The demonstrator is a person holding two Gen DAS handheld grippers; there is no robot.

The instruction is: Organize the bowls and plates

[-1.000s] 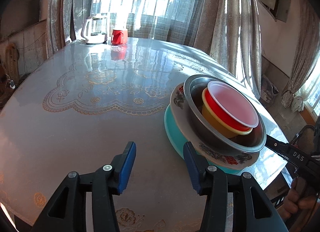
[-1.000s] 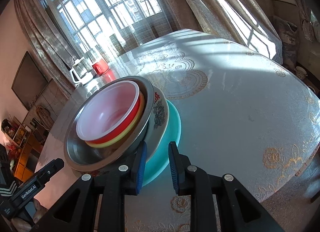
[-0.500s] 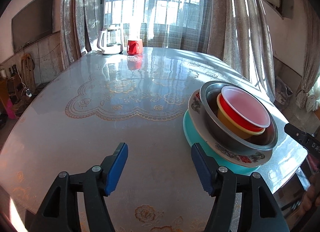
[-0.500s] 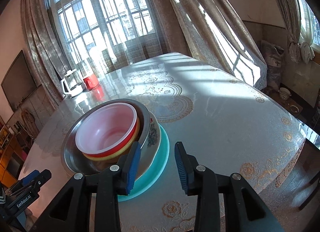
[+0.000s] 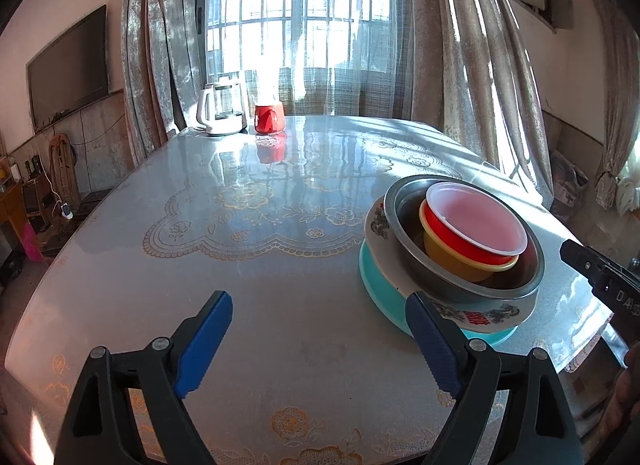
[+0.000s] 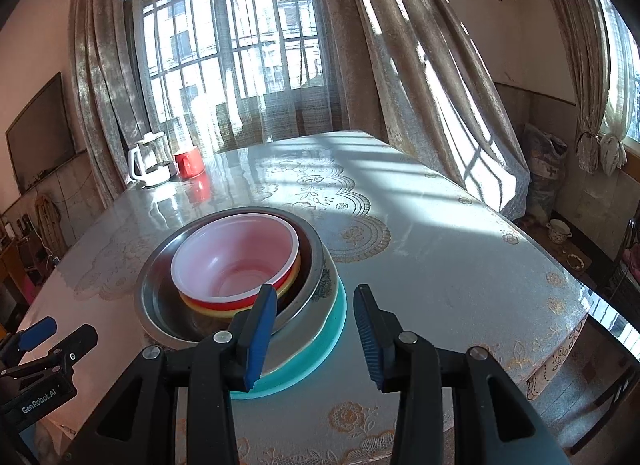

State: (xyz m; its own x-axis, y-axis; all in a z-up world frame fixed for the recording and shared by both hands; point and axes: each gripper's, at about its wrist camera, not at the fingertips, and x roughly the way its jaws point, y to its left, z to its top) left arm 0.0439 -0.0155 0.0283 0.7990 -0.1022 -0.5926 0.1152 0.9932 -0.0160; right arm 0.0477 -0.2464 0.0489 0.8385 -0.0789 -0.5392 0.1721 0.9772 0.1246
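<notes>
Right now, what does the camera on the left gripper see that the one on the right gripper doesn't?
Only the left wrist view shows the red lettering on the patterned plate and the yellow bowl's side. Only the right wrist view looks into the white bowl and shows a cup on the floor. Both show the stack on the teal plate, the kettle and the red mug.

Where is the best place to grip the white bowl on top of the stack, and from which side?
Probably its thin rim, from above: the white bowl is nested in the red bowl, so only the rim stands free. One finger goes inside, one outside.
</notes>
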